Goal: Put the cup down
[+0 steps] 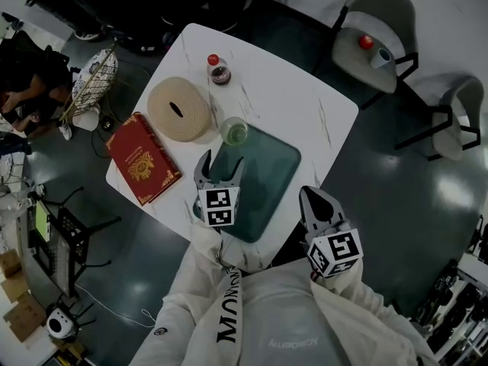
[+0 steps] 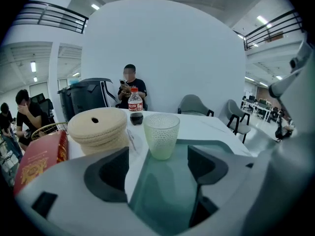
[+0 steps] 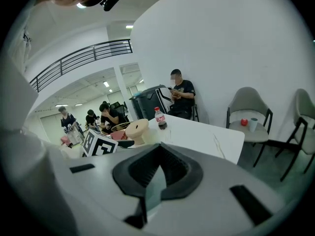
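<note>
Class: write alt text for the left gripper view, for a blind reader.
A pale green cup stands upright on a green mat just beyond the left gripper, whose fingers are apart and empty. Nearby sit a beige round stack, a cola bottle and a red book.

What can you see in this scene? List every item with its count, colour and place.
table: one, white, centre
mat: one, dark green, table's near side
cup: one, pale green, upright at the mat's far corner
round woven mats: one stack, beige, left of the cup
book: one, red, table's left edge
cola bottle: one, red cap, table's far side
chairs: two, grey, right of the table
left tool: one, grey, open and empty, short of the cup
right tool: one, grey, shut, by the mat's near right edge
</note>
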Demonstrator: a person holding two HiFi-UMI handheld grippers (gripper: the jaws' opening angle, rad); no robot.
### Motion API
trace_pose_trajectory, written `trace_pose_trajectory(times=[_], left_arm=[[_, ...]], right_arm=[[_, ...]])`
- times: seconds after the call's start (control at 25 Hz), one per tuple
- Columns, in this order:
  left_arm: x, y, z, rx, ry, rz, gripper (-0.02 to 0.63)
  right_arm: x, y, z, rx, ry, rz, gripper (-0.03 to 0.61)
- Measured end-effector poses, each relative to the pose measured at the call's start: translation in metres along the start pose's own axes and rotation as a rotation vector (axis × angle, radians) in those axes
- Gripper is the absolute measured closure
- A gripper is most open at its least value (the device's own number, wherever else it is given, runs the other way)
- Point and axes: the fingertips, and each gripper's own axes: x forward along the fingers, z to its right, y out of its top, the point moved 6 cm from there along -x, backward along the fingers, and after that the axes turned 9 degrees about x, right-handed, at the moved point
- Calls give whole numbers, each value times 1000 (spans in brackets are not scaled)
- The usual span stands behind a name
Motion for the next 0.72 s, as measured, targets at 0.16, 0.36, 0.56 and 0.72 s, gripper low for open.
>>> trace_pose_trajectory(times=[0.16,0.36,0.56,0.72], left_arm=[[-27,3,-3,13,-4,24,230],[-63,5,-9,27,7,61,230],[-104,4,-17,39,21,102,232],[-138,5,-15,60,32,135,279]], right_arm=[[-14,-3,-22,-4,9,25,574],[-30,-13,-50,-16,24,49,574],[-48,-20,-75,-29,39,84,574],[-63,-27,-89,-44,39,111,574]])
